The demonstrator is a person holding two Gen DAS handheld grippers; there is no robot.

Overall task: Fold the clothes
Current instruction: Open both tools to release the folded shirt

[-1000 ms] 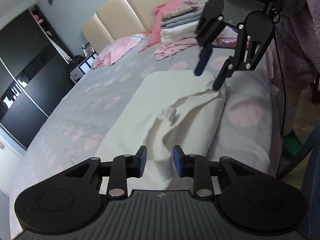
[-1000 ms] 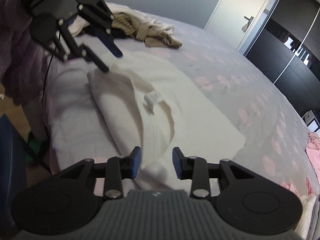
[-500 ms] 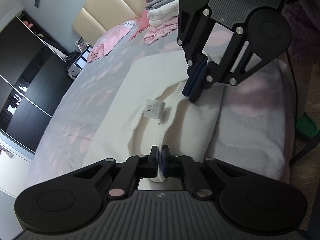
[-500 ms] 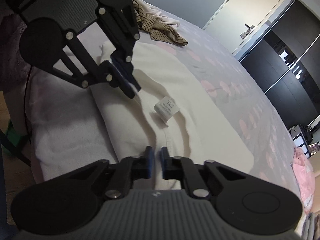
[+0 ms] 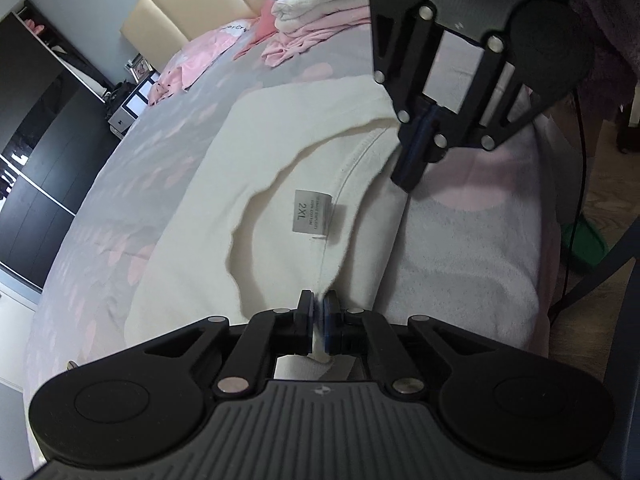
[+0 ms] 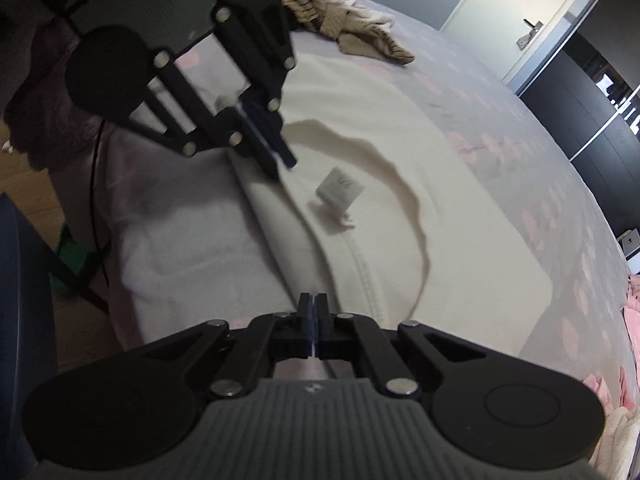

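Both grippers have come down onto the cream shirt (image 5: 224, 184) since a second ago, and their open jaws have snapped together. Now the left gripper (image 5: 319, 312) pinches the shirt's neck edge, and the right gripper (image 6: 313, 312) pinches the same edge farther along, so each one holds a bit of cloth. Between them sits a white tag (image 5: 312, 212) that says 2XL. The shirt lies flat on a big bed (image 5: 120, 200) with a grey cover and pink spots. At the head end is a tan headboard (image 5: 192, 0), a pink pillow (image 5: 208, 52) and a stack of folded clothes (image 5: 316, 4). A brown striped top (image 6: 352, 32) lies crumpled at the other end. Dark wardrobe doors (image 5: 36, 152) stand along one wall, and a pale door (image 6: 532, 12) is near the corner.
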